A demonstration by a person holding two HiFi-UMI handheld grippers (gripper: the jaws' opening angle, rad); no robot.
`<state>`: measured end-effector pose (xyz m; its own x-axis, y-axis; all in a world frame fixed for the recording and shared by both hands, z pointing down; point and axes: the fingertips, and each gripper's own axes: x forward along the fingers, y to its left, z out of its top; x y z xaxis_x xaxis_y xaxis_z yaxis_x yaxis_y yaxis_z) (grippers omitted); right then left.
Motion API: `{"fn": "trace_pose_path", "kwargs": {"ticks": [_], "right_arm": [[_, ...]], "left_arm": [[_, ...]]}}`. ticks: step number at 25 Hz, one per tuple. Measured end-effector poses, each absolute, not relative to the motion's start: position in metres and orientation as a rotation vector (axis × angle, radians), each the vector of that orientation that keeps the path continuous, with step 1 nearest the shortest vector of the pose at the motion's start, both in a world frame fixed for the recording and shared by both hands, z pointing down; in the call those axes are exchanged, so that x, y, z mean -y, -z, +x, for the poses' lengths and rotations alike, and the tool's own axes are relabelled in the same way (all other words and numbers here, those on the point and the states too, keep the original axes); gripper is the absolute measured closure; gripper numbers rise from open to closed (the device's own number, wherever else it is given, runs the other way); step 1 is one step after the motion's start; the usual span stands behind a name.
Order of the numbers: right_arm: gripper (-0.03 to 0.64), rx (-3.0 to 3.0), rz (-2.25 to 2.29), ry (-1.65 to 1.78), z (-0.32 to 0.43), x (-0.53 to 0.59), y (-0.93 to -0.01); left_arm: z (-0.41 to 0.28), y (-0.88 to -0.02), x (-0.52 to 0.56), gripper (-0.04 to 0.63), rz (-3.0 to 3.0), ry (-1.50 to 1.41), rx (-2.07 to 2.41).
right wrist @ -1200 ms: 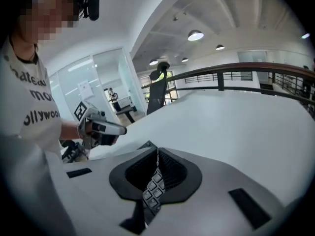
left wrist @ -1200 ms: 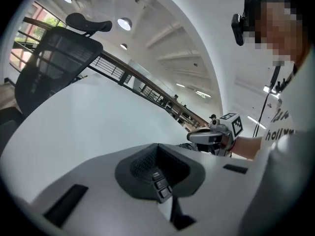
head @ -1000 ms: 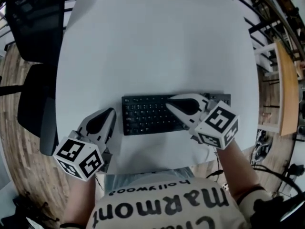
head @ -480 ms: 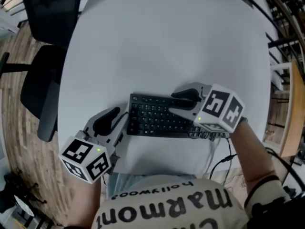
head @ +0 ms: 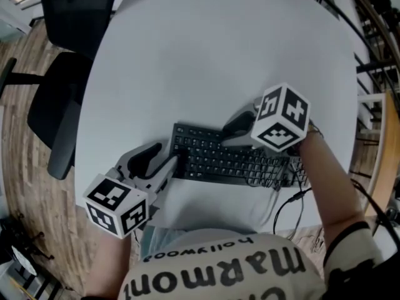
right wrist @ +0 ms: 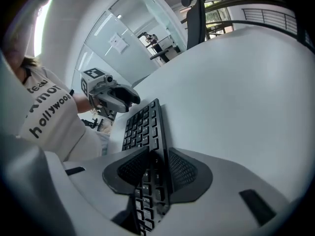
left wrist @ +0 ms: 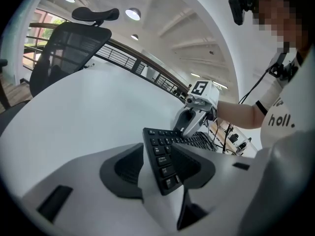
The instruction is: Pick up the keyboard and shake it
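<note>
A black keyboard [head: 231, 161] lies across the white table [head: 219, 55] near its front edge. My left gripper [head: 172, 162] straddles its left end; the jaws are opening, and in the left gripper view the keyboard [left wrist: 162, 156] stands between the pads of that gripper [left wrist: 157, 168] with a gap on one side. My right gripper [head: 226, 136] comes over the right half from above. In the right gripper view this gripper [right wrist: 152, 168] has both pads pressed on the keyboard [right wrist: 142, 127]. I cannot tell whether the keyboard is off the table.
A black office chair [head: 62, 74] stands off the table's left side. Dark cables [head: 294, 199] trail from the keyboard's right end over the front edge. Railings and shelving [head: 375, 105] stand to the right of the table.
Both grippers went from shut beside or above the keyboard to jaws parted around its ends. The right one swung up and over the right half; the left moved in onto the left end.
</note>
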<state>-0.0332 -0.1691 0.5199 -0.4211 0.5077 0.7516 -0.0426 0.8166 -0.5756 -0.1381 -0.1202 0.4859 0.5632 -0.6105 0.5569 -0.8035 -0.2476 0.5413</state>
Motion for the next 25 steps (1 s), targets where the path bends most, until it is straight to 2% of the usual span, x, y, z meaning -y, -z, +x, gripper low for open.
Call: {"fn": "trace_pose_path", "kwargs": {"ticks": [9, 21, 25], "right_arm": [[0.469, 1.797, -0.459, -0.658, -0.035, 0.167, -0.522], [0.505, 1.872, -0.305, -0.331, -0.036, 0.168, -0.498], [0.509, 1.921, -0.262, -0.215, -0.036, 0.160, -0.481]], "left_arm": [[-0.132, -0.484, 0.113, 0.411, 1.980, -0.317, 1.096], [-0.135, -0.489, 0.116, 0.413, 1.994, -0.342, 1.093], [-0.129, -0.482, 0.118, 0.394, 2.021, -0.305, 1.061]]}}
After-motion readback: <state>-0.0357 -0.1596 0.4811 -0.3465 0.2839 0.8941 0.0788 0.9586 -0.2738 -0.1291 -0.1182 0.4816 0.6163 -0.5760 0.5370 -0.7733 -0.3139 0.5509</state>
